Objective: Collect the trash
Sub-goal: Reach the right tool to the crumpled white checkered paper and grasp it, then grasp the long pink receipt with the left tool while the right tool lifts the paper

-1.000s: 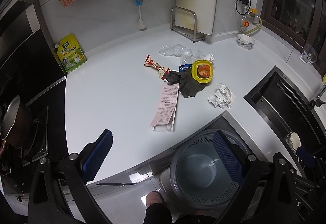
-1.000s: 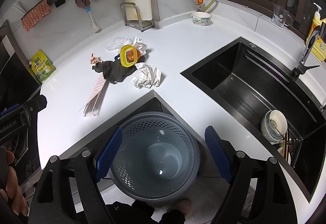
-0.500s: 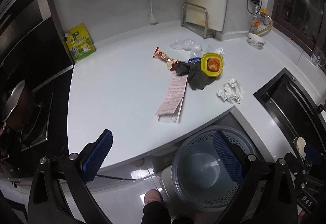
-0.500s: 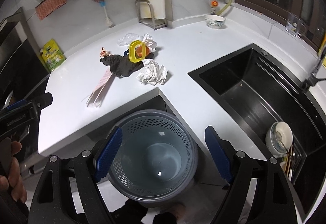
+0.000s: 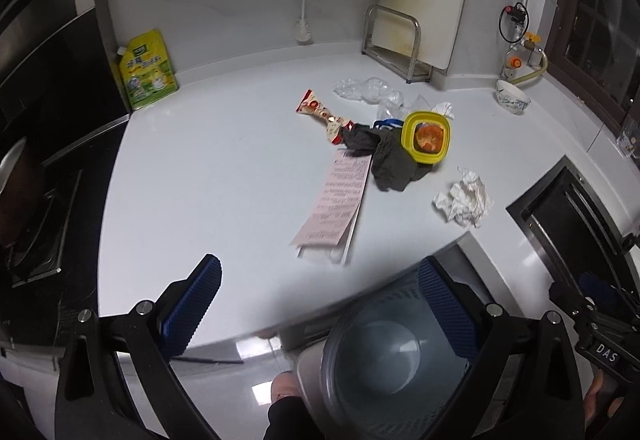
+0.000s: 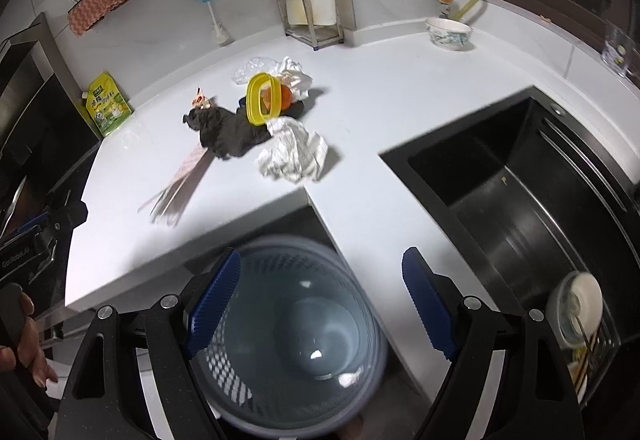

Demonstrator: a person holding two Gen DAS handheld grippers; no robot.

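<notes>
You had both tongs, left (image 5: 316, 304) and right (image 6: 320, 300), wide open and empty, the bin (image 6: 288, 336) at the bottom was empty, and all the trash (image 5: 394, 158) lay mid-frame on the worktop (image 5: 208, 176).

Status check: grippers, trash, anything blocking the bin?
Left gripper and right gripper open, empty. Trash pile untouched on counter. Bin empty below, nothing in the way.

Grey bin (image 6: 296, 336) blurred; its base cut off below.
</notes>
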